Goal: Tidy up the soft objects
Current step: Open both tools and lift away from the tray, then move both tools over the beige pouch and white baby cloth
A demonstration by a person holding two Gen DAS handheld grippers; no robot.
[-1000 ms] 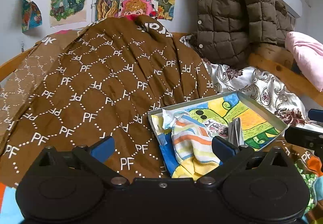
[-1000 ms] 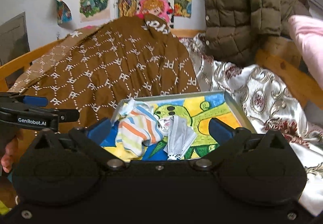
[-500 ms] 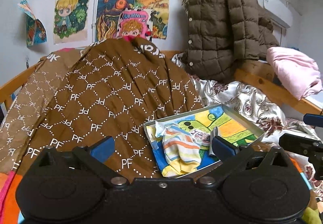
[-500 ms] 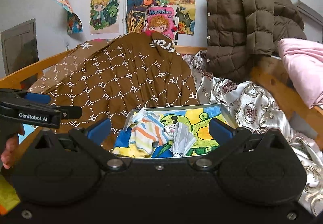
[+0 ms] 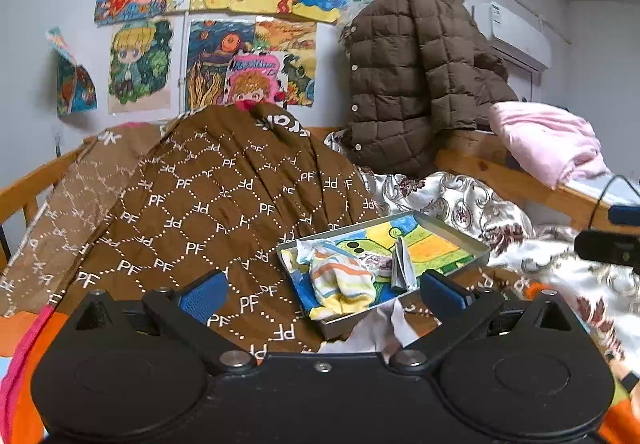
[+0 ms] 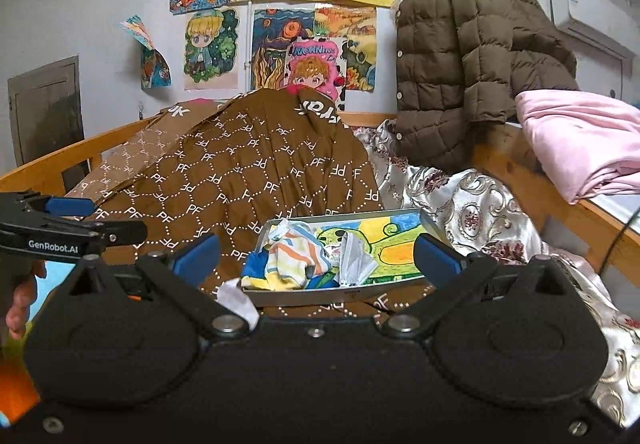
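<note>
Right wrist view shows the right gripper (image 6: pixel 316 258) with its blue-padded fingers spread wide and empty, held back from the shallow metal tray with a painted bottom (image 6: pixel 348 294), where a striped pastel sock (image 6: pixel 294 262) and a folded grey face mask (image 6: pixel 354 260) lie side by side. The left gripper (image 5: pixel 324 290) is likewise spread and empty. A scrap of white cloth (image 6: pixel 236 300) lies just outside the tray's near-left corner, likely next; pinch its raised fold, lift clear of the rim.

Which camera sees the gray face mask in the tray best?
The right wrist view: the gray face mask lies spread open, facing the camera. The left wrist view shows the same mask edge-on, a narrow folded strip.
</note>
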